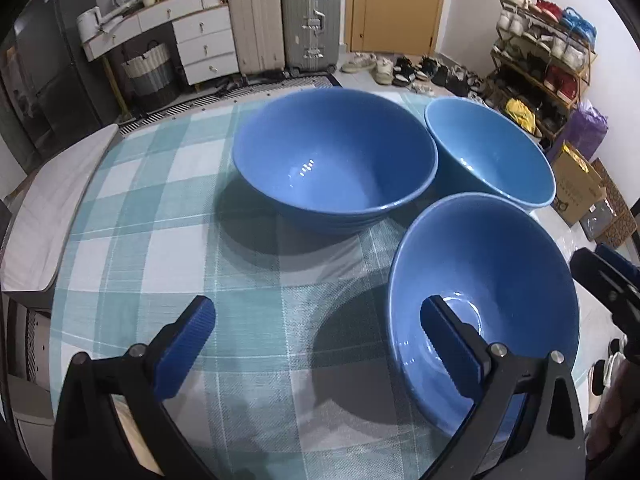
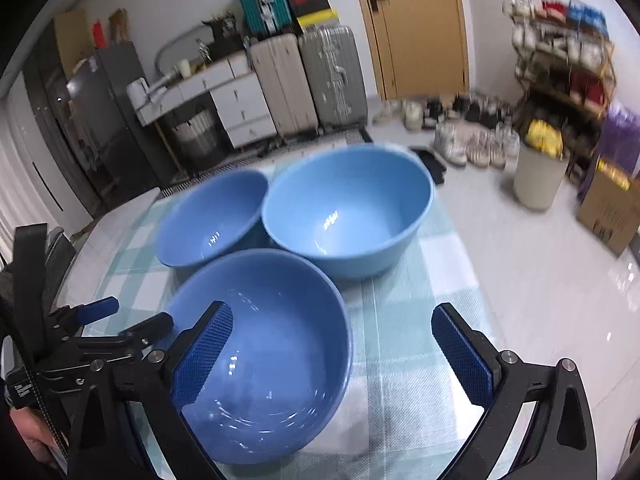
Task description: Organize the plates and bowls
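We see three blue bowls upright on a checked cloth, close together in a triangle. Our left gripper stands wide open and holds nothing; its right finger hangs over the inside of the near bowl, while its left finger is over bare cloth, so that bowl's left rim lies between the jaws. Ahead of these jaws sits the dark bowl, and ahead to their right the pale bowl, its rim just beside both others. Our right gripper is also wide open and empty; its left finger is over the near bowl's hollow, its right finger over cloth, the bowl's right rim between them. In this blurred view, the pale bowl stands straight ahead of the jaws, the dark one ahead to the left.
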Tool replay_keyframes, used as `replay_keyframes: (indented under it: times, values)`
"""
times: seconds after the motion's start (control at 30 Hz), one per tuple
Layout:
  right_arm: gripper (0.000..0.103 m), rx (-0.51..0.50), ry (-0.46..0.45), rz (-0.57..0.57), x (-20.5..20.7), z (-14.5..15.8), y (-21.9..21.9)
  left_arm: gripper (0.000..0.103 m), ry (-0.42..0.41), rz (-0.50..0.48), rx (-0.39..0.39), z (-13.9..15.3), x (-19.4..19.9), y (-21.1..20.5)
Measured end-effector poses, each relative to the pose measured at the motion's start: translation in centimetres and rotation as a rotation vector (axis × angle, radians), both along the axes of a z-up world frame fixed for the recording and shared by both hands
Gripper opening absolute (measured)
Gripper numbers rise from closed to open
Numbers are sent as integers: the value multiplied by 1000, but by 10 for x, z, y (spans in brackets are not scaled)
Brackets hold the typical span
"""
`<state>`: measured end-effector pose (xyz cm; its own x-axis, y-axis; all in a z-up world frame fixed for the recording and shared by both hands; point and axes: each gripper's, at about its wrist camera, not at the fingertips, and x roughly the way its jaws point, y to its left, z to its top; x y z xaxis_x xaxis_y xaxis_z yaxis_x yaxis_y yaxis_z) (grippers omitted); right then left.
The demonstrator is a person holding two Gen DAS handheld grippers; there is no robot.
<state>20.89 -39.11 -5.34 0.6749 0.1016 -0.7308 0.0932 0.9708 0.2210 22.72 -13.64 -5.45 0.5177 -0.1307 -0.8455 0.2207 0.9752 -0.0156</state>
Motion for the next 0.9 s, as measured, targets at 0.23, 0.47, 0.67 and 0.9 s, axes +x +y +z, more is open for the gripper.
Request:
replay_keyframes:
  times: [0.23,0.47,0.67,0.9]
  values:
    - [75,54,84,-2,8,-31,-8,101,1,-30,-24,-5,-1,-4]
    - [62,21,100,-13,2,-41,-11,76,39,-57,-65,-12,4,-4]
    - [59,4,104,11,0,-41,-7,45,113,-76,-116,-22,7,-6]
    - [52,1,102,26,-1,-40,-4,31,146,-94,-181,-23,5,-7]
